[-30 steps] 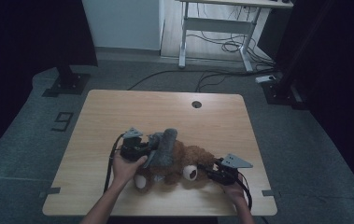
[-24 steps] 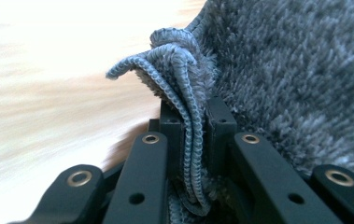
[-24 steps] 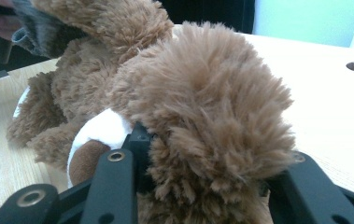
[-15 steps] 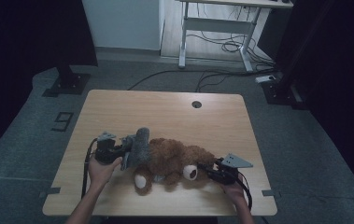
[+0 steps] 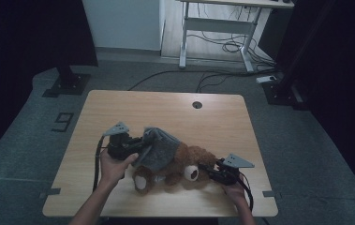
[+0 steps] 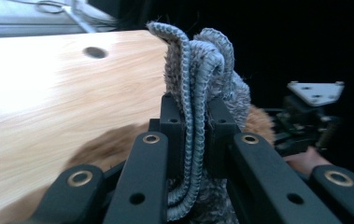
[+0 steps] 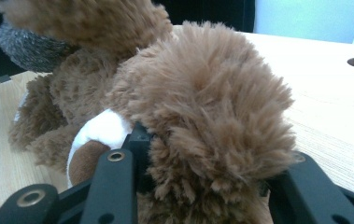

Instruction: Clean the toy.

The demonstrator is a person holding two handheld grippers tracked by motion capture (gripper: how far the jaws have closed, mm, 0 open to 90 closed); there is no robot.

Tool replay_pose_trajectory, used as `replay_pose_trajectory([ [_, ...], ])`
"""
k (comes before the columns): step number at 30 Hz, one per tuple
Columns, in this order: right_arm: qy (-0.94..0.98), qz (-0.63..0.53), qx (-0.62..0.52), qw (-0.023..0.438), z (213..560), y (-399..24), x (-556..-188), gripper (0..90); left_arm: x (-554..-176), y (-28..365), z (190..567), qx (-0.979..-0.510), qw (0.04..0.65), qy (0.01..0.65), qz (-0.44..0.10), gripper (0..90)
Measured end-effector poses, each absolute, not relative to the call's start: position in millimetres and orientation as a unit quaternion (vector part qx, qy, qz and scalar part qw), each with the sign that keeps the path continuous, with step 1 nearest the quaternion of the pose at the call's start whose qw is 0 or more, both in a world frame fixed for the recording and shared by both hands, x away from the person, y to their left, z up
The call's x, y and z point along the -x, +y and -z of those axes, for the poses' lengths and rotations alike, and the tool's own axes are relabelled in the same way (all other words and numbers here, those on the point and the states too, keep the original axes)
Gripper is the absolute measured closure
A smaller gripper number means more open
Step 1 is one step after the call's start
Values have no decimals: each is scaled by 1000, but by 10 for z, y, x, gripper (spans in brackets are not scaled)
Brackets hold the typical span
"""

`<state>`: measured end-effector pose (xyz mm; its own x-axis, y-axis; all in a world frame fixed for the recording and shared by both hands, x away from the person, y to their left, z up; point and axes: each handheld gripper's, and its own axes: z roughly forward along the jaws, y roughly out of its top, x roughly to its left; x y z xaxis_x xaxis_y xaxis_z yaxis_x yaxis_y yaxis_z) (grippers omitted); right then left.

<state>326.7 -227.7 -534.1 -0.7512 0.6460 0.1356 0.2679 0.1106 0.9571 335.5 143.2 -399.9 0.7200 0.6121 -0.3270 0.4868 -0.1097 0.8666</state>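
A brown teddy bear lies on its side on the wooden table, near the front edge. A grey knit garment covers its left part. My left gripper is shut on a bunched fold of that knit, which stands up between the jaws of the left gripper. At the bear's right end, my right gripper is shut on the fluffy head, the fur bulging between the jaws of the right gripper. The grey knit shows behind the bear.
A round cable hole sits near the table's far edge. On the floor beyond stand a white desk frame with loose cables and a black stand base at the left. Bare wood stretches across the table's far half.
My left gripper pulled the grey knit to the left, then came back right and a little higher, and the knit now lies over the bear's body. The right gripper kept still.
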Motion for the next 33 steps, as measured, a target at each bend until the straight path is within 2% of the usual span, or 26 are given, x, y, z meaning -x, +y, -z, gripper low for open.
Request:
replay_pose_trajectory([
  [11,728,-588,-313,162,5343,-2277,-3270,572,-3391,503,3897,-777,549,304,-41,803],
  [18,729,-587,-313,162,5343,-2276,-3268,572,-3492,28,4202,-811,496,309,-23,801],
  [26,729,-583,-318,166,5351,-2271,-3275,573,-3554,-115,4337,-822,465,325,-44,801],
  [33,729,-582,-317,170,5351,-2266,-3273,573,-3625,25,4352,-821,447,346,-82,799],
])
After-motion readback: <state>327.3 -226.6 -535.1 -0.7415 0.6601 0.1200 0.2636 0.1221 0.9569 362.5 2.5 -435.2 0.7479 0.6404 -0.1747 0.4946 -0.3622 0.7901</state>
